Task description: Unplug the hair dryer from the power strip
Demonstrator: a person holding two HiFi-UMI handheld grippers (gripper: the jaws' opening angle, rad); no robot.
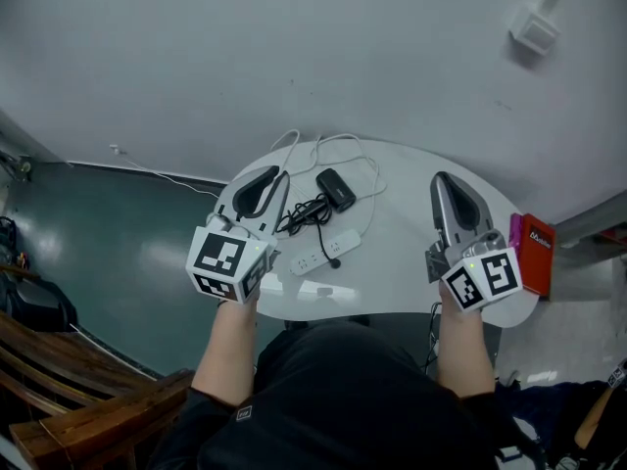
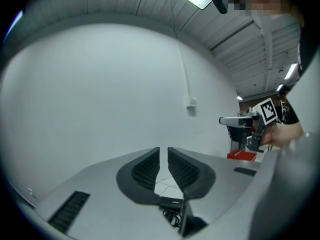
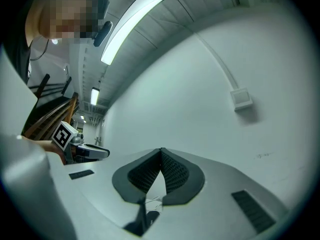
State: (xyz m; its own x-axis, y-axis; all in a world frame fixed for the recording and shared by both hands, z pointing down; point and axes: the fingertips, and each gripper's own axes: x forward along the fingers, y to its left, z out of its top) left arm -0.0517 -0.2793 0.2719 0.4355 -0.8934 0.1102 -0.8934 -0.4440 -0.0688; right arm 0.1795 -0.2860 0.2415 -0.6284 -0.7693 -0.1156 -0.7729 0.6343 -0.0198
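**A:** Claw states?

**B:** The left gripper [image 2: 163,153] is held a narrow slit apart, and nothing is gripped. The right gripper [image 3: 161,153] is closed tip to tip, empty.

**A:** Where is the task's thing located?

**B:** The power strip [image 1: 324,250] is laid on the table [image 1: 411,262], long axis slanted near-left to far-right. A dark plug [image 1: 334,261] appears seated in it. Its cord [image 1: 306,213] is led back toward the hair dryer [image 1: 336,189].

**A:** Which hand is nearer?

**B:** The left is judged nearer. The plug is found just right of and below its jaws, well apart from the right gripper.
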